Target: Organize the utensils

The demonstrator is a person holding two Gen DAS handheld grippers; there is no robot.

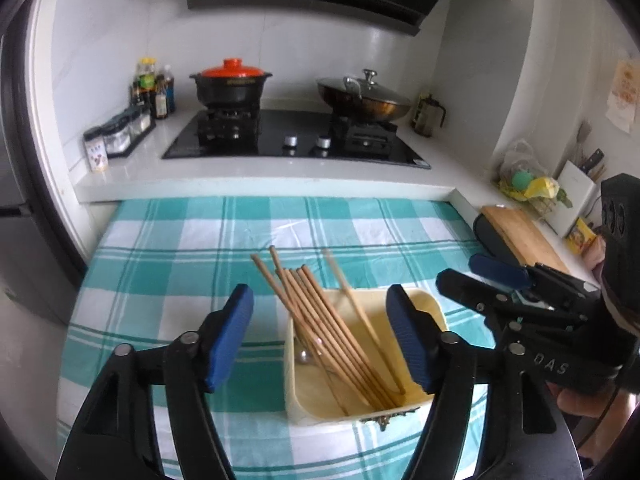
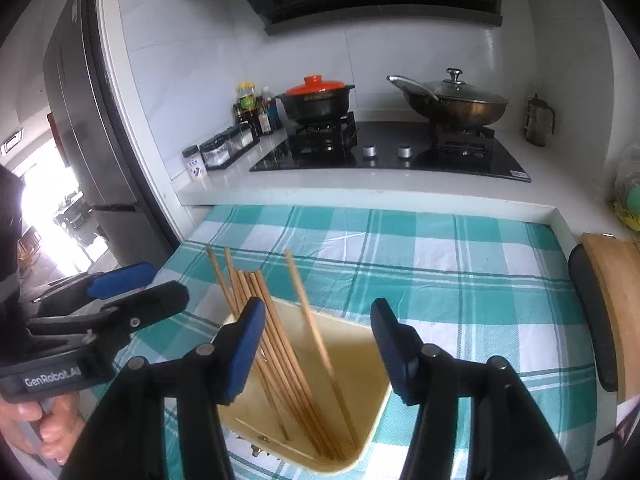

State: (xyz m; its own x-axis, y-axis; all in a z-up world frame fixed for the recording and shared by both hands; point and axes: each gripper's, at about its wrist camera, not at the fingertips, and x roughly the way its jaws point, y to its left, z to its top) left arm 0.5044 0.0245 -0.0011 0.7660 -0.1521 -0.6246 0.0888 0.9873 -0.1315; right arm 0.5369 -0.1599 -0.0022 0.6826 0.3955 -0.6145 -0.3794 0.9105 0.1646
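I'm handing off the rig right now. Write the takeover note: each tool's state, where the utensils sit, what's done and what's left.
Left tool: open, empty, held over the cream rectangular plastic tray.
Right tool: open, empty, also over the tray.
Brown wooden chopsticks: bundled in the tray's left side, tips sticking out past the far rim. One paler chopstick lies apart, to the right of them.
A shiny metal utensil lies under the bundle; what kind is unclear.
Done: no utensils lie on the teal checked cloth.
Left: probably tidy the stray chopstick into the bundle.
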